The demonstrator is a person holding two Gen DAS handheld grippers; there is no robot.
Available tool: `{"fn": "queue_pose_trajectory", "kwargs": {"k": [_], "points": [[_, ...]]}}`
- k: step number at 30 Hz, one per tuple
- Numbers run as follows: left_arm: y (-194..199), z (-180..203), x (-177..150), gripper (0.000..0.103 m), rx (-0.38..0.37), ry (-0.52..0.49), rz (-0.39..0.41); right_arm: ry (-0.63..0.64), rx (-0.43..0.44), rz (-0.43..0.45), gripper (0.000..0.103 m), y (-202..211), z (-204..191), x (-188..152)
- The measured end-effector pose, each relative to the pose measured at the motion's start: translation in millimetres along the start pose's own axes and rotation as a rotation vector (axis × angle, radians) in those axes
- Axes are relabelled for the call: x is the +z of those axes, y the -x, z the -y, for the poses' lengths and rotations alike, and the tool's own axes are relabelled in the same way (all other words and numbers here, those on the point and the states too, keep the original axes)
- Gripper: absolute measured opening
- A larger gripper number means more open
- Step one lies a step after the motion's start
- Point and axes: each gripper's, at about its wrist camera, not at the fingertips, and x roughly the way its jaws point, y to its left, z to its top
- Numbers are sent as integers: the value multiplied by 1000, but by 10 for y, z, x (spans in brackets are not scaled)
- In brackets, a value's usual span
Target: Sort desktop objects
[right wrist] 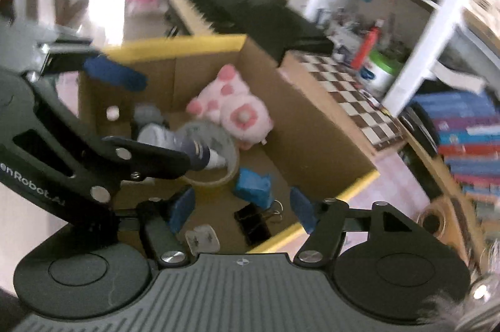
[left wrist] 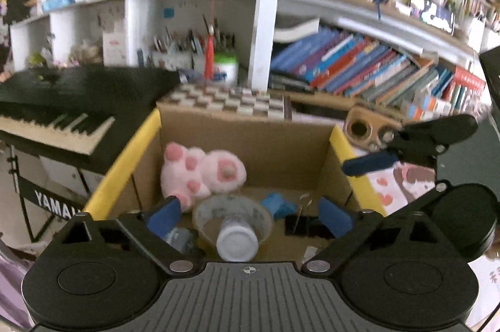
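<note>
Inside the cardboard box [left wrist: 275,144], a pink plush toy [left wrist: 200,172] lies at ten o'clock, a tape roll [left wrist: 232,216] and bottle [left wrist: 237,243] at six. Left gripper [left wrist: 250,215] spread wide, grasping nothing; right gripper [right wrist: 242,213] likewise parted, empty, above a black binder clip [right wrist: 253,222].

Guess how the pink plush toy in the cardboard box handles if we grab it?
Pink plush toy looks soft and fluffy, so it probably squashes and flops under the fingers. Likely light for its bulk. It lies slumped against the cardboard box wall, so unlikely to roll; fuzzy fabric should grip well.
</note>
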Motion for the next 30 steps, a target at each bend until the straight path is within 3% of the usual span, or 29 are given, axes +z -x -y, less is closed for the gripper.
{"fn": "queue_pose_trajectory", "kwargs": {"k": [9,15,30], "points": [[426,26,-60,102,-1,59,93,-191,-113,112,66,581,-115,-161],[670,14,-180,103,-56,79,120,-332,-195,160,65,883,-246,-368],[1157,-21,-716,103,-104,74,82,-526,-306,116,65,1306,-918,-910]]}}
